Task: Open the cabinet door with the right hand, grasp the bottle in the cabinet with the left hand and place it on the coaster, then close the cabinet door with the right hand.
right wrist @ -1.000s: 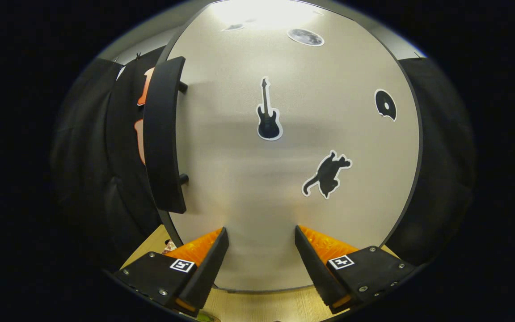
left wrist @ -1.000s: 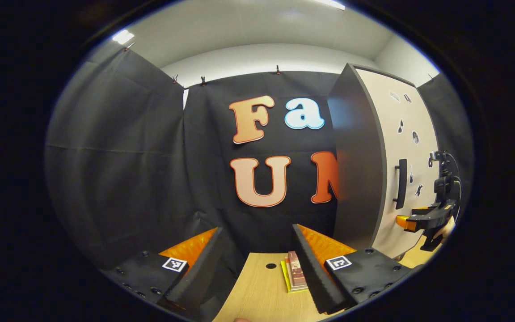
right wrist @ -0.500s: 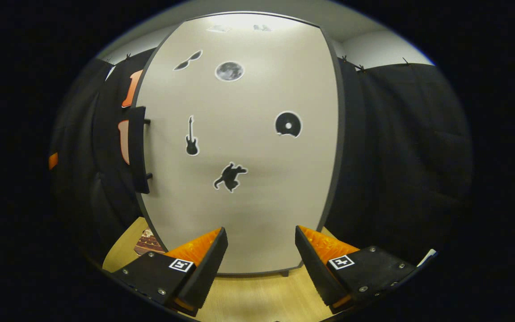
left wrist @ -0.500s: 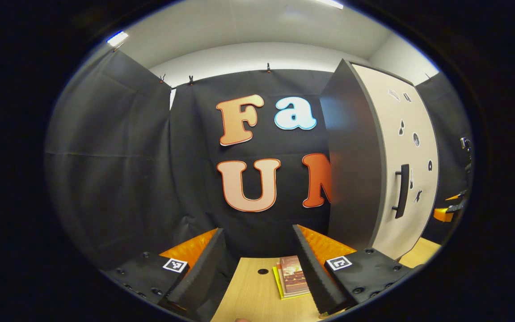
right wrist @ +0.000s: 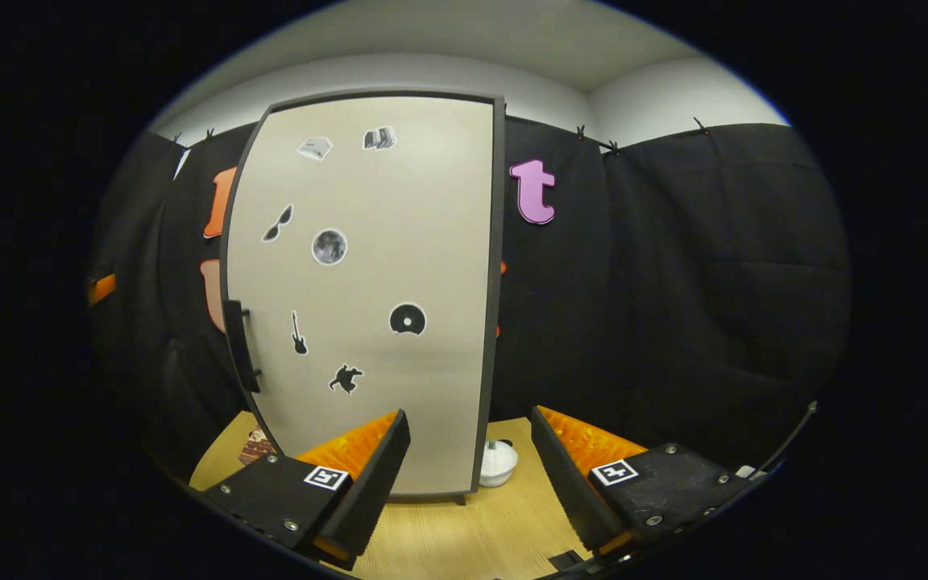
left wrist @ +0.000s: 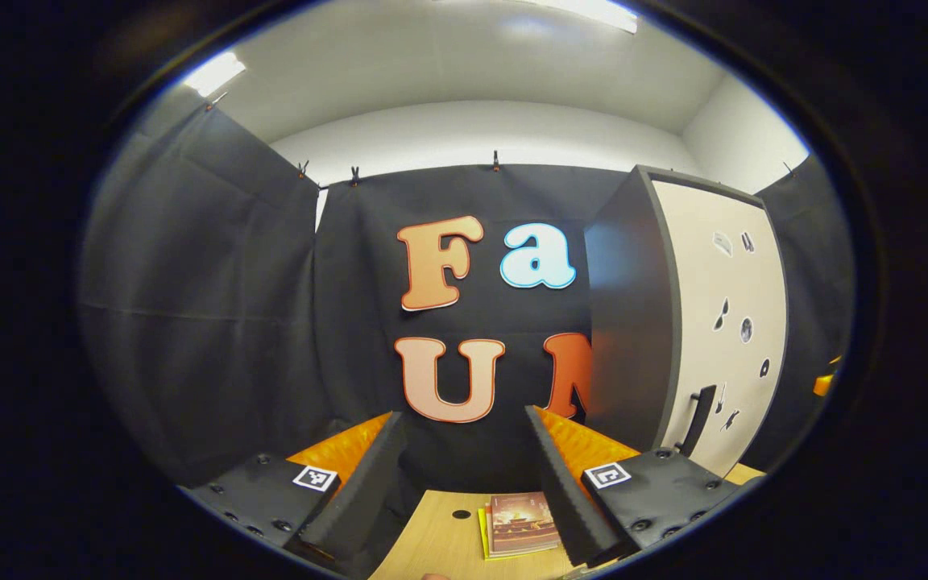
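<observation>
A: What does the left gripper view show?

B: The left claw [left wrist: 460, 483] with its 2 black foam-lined fingers spread wide and nothing between them. It hangs over the near edge of a light wooden tabletop [left wrist: 440, 548]. A small stack of books with a brown cover and yellow edge [left wrist: 516, 524] lies flat on the tabletop, just beside the claw's right finger. Far right stands a tall cabinet with dark grey sides and a beige door [left wrist: 718, 322]. The door is closed and carries a black bar handle [left wrist: 696, 419] low on its left edge.

A: And the right gripper view?

B: The right claw [right wrist: 468, 475] is also spread wide and holds nothing. It is near the tabletop [right wrist: 448, 540] and apart from the cabinet door [right wrist: 375, 306], which faces it, closed. 7 small black-and-white stickers [right wrist: 329, 246] are scattered on the door, among them a moon, a guitar, a disc and a cat. The handle [right wrist: 240, 346] sits on the door's left edge.

A: Where is the bottle?

B: A small white rounded object [right wrist: 498, 463] rests on the tabletop just right of the cabinet's foot, partly hidden behind it. I cannot tell whether it is the bottle.
</observation>
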Demonstrator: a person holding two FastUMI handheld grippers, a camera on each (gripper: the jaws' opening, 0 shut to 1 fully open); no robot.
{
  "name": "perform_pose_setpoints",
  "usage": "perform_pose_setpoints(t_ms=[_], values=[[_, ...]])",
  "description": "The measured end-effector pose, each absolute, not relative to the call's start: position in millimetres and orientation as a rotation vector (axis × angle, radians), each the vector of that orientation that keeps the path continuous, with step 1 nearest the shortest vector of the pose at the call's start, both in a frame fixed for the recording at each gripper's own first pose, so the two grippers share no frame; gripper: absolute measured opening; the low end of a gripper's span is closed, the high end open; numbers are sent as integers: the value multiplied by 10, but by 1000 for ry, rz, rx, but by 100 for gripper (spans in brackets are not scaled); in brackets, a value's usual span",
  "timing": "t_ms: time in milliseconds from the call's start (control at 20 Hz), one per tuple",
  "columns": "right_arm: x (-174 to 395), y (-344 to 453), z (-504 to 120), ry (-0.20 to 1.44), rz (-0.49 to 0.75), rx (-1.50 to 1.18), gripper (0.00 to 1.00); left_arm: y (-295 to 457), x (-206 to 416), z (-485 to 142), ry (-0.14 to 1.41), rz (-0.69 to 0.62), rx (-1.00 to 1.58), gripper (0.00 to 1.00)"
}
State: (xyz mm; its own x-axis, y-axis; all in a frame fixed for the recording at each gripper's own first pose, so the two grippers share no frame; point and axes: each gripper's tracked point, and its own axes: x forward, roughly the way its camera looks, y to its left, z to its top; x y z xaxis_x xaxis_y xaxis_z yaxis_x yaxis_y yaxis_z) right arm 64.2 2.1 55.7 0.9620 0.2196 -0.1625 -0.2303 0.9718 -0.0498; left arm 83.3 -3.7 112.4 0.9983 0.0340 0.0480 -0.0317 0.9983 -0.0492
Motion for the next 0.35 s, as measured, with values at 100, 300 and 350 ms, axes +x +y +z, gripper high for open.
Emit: perform_pose_setpoints(t_ms=[100,300,350], values=[[600,-103,830,133,249,-68,94,-203,715,1277,-35,6,-89,95],[569,-377,1415,71,284,-68,94,-138,411,1712,-85,68,-26,92],[570,-474,1559,51,277,-72,94,-234,348,1775,-91,63,-21,93]])
